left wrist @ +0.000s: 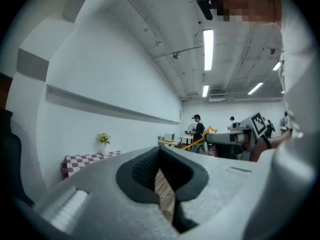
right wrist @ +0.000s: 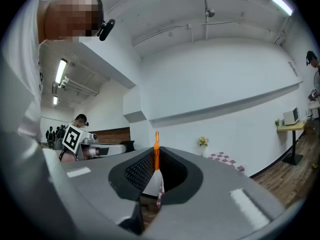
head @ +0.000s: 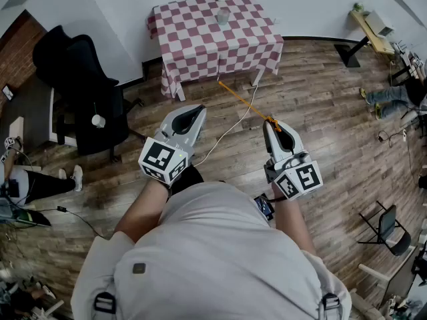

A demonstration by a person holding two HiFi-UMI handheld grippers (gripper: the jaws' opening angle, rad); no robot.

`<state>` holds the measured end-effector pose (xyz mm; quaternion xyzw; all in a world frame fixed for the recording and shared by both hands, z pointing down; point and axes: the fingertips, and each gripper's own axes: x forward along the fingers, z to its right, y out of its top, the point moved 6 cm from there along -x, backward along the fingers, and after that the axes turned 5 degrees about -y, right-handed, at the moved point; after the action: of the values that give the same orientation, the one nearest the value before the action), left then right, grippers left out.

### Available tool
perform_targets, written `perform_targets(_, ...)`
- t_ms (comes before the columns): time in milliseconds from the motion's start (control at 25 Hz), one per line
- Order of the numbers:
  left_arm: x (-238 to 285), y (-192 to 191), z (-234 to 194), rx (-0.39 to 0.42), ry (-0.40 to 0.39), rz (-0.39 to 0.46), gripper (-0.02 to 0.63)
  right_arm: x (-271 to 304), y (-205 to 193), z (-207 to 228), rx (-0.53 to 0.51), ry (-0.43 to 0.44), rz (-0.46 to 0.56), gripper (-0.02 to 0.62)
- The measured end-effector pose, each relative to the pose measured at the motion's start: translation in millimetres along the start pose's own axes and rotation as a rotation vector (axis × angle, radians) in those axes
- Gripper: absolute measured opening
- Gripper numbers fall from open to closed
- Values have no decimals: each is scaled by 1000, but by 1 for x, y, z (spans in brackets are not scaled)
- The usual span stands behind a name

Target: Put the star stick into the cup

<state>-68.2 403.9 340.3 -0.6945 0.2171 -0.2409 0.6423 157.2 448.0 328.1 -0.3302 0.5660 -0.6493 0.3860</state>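
Head view. The right gripper (head: pixel 269 127) has its jaws closed on the shaft of the orange star stick (head: pixel 243 101), close to the star end. The stick's long axis runs up and to the left from the jaw tips, and its plain end points toward the table (head: pixel 200 45) with the red-and-white checked cloth. The cup (head: pixel 223 15) stands on that table, well apart from the stick. The left gripper (head: pixel 197 113), beside the right, has jaws that meet at the tips with nothing between them. Each gripper's cube carries black-and-white square markers, the only print that can be made out.
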Motion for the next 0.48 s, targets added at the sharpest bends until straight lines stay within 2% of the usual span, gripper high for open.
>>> perform_targets(480, 11, -1, -25, -3, 11, -11, 3, 27, -3, 10, 7, 7, -10, 28)
